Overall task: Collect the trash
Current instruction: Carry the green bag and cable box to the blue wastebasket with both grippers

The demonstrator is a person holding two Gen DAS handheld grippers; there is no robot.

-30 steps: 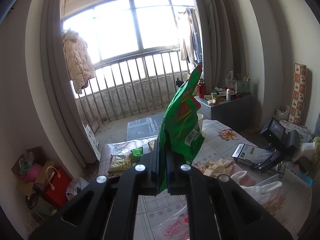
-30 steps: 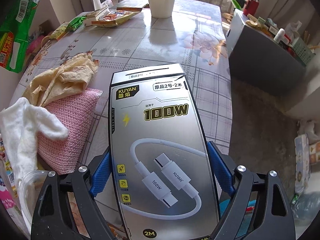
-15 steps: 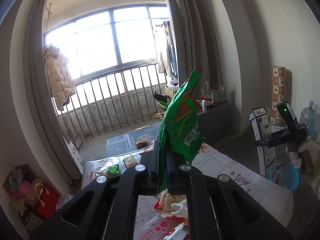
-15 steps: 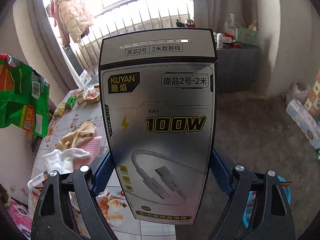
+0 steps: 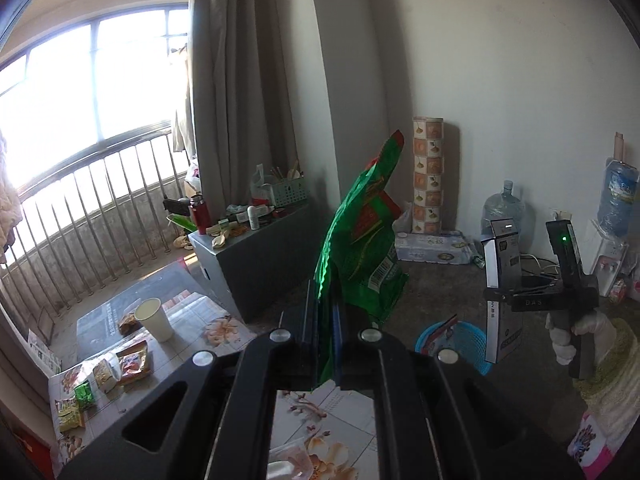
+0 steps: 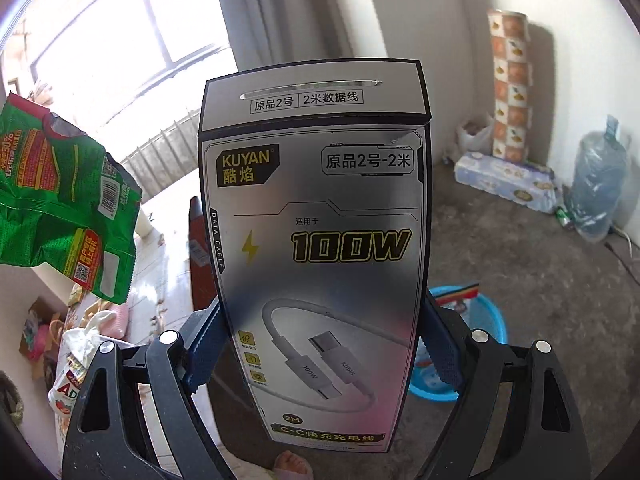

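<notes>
The left gripper [image 5: 328, 312] is clamped on a thin green snack bag [image 5: 366, 248], light and floppy. The right gripper [image 6: 320, 344] squeezes a stiff, light cable box [image 6: 320, 248] by its sides, above a blue basket [image 6: 486, 320].

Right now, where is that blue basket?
The blue basket stands on the bare floor beside the table, low and right of centre in the left wrist view, under the cable box. In the right wrist view it peeks out behind that box.

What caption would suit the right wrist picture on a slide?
Right gripper clamps a silver data cable box above a blue basket; a green snack bag hangs left.
</notes>
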